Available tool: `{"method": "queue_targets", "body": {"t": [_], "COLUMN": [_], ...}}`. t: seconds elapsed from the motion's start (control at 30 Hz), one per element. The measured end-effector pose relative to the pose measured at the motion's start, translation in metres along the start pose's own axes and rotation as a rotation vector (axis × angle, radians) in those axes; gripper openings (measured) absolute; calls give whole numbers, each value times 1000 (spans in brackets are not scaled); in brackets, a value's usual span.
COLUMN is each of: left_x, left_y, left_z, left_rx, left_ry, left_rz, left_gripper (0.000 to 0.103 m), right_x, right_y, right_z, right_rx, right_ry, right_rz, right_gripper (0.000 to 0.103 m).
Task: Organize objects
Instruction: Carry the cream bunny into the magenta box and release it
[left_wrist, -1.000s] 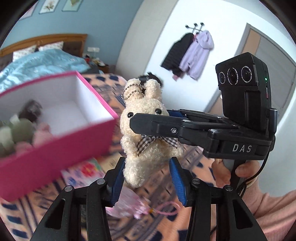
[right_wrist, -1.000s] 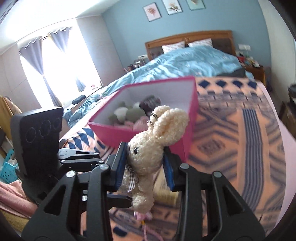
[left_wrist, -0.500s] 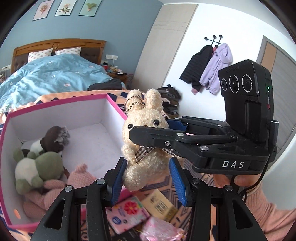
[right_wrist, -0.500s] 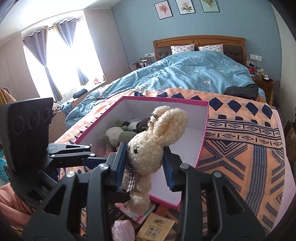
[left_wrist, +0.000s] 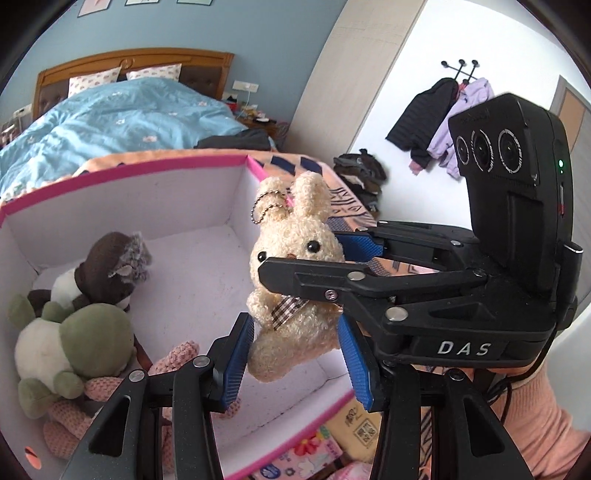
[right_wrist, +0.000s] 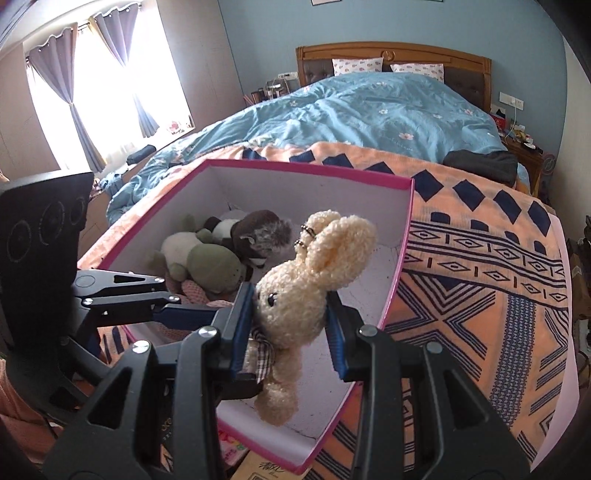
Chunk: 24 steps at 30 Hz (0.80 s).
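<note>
A cream plush bunny with a checked bow and a bead chain hangs over the near right part of an open pink box with a white inside. My left gripper is shut on the bunny's lower body, blue pads against both sides. My right gripper is shut on its head, reaching in from the right in the left wrist view. In the box lie a brown plush, a green and white plush and a pink knitted toy.
The box rests on an orange patterned blanket at the foot of a bed with a blue duvet. Small packets lie by the box's near edge. A hand in a pink sleeve holds the right gripper.
Both grippers have carried the bunny together from in front of the box to over its inside. The box now looks larger and lower in both views. Neither grip has altered.
</note>
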<state>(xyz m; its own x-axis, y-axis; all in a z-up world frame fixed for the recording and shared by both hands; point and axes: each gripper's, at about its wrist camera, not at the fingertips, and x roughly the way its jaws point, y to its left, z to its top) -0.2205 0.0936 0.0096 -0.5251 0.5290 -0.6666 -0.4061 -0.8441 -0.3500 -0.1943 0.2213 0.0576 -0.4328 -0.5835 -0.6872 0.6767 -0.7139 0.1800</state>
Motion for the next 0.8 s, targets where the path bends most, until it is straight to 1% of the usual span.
{"method": "queue_targets", "body": {"t": [0.1, 0.13, 0.17, 0.4, 0.53, 0.63, 0.77, 0.8], "left_x": [7, 9, 11, 15, 7, -2, -17, -22], "left_y": [2, 3, 4, 4, 1, -1, -7, -9], "left_z": [0, 0, -1, -5, -11, -16, -24, -26], "left_rx": [-3, -3, -3, -10, 3, 17, 48, 56], "left_ry": [17, 22, 26, 42, 18, -12, -56, -68], "left_rz": [14, 21, 24, 28, 31, 43, 67, 71], "left_gripper": [48, 48, 48, 48, 48, 51, 59, 59], "right_x": [12, 14, 16, 17, 8, -2, -23, -29], "right_y": [-2, -2, -2, 2, 1, 2, 5, 6], "right_z": [-1, -2, -2, -2, -7, -13, -22, -25], "right_rx": [-10, -14, -20, -45, -23, -2, 21, 26], "right_ry": [36, 43, 47, 54, 30, 3, -49, -64], "right_rz": [-19, -39, -56, -131, -121, -114, -71, -61], "right_gripper": [39, 39, 42, 42, 43, 46, 49, 50]}}
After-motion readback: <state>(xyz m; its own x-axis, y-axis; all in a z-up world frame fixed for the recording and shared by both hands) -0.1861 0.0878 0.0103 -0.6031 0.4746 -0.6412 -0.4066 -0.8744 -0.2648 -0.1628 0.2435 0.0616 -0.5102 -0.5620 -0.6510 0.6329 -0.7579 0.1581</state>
